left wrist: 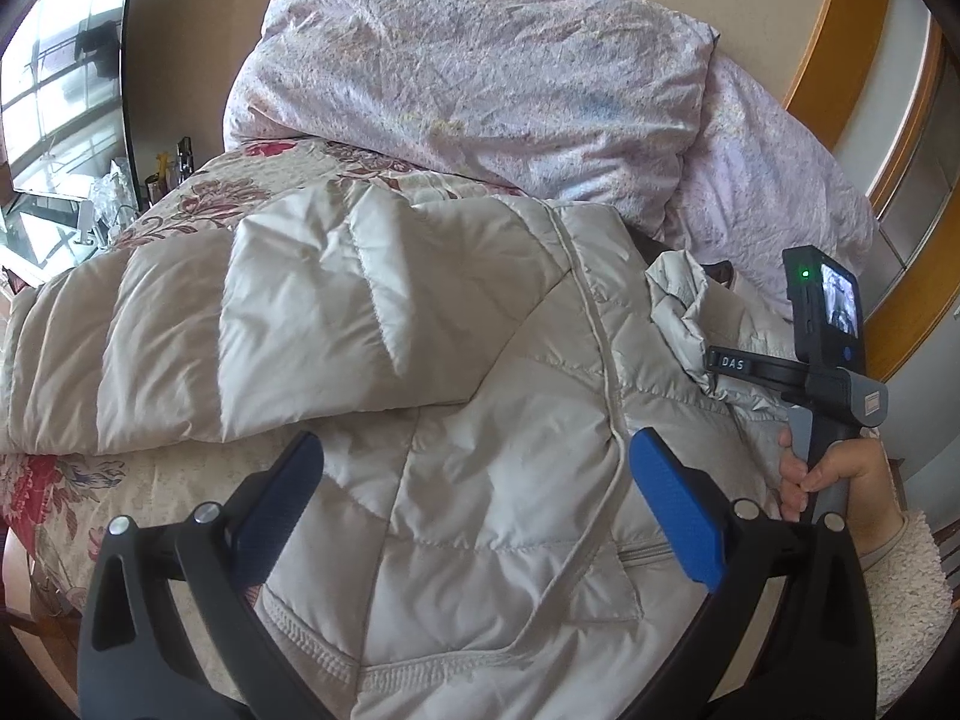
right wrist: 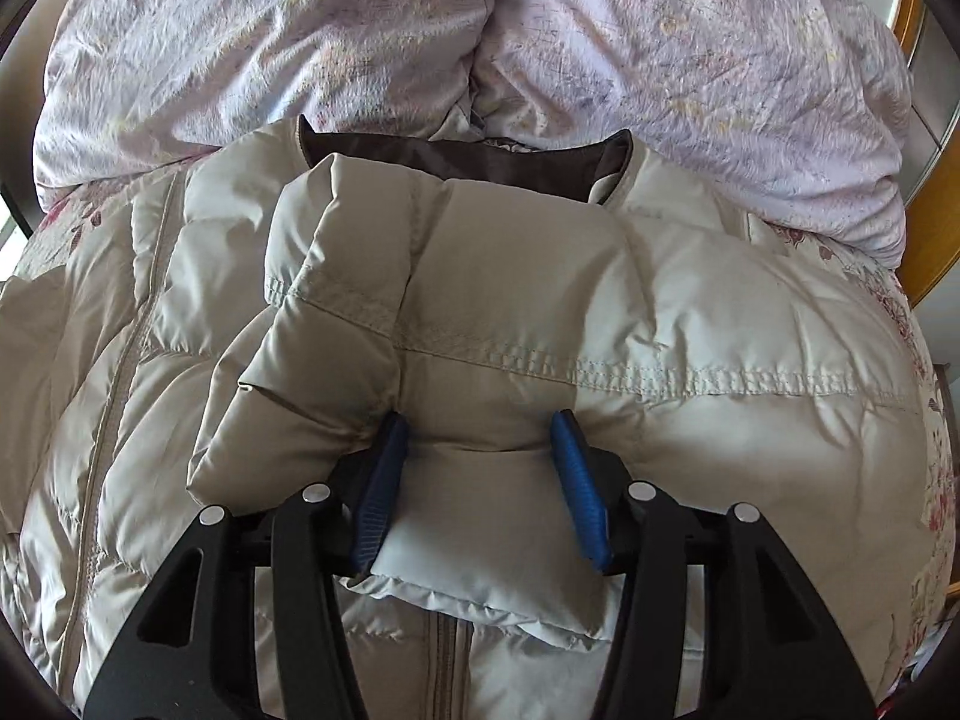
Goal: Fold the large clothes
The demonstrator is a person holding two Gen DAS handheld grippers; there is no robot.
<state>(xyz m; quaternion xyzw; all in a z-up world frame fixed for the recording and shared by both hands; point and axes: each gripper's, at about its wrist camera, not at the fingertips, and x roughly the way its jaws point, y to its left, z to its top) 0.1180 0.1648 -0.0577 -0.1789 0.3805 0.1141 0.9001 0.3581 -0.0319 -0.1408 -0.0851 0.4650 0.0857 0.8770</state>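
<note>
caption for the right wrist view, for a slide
Right gripper with blue pads either side of the folded-over sleeve of a beige puffer jacket on a bed.

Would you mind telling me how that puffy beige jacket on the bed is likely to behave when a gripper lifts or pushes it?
The jacket would probably drape rather than hold shape: its folded-over sleeve already bends softly. It looks light for its bulk, given the puffed quilted panels. The sheeny shell may be slippery, and the padding bulges between the right gripper pads, so folds may spring back.
</note>
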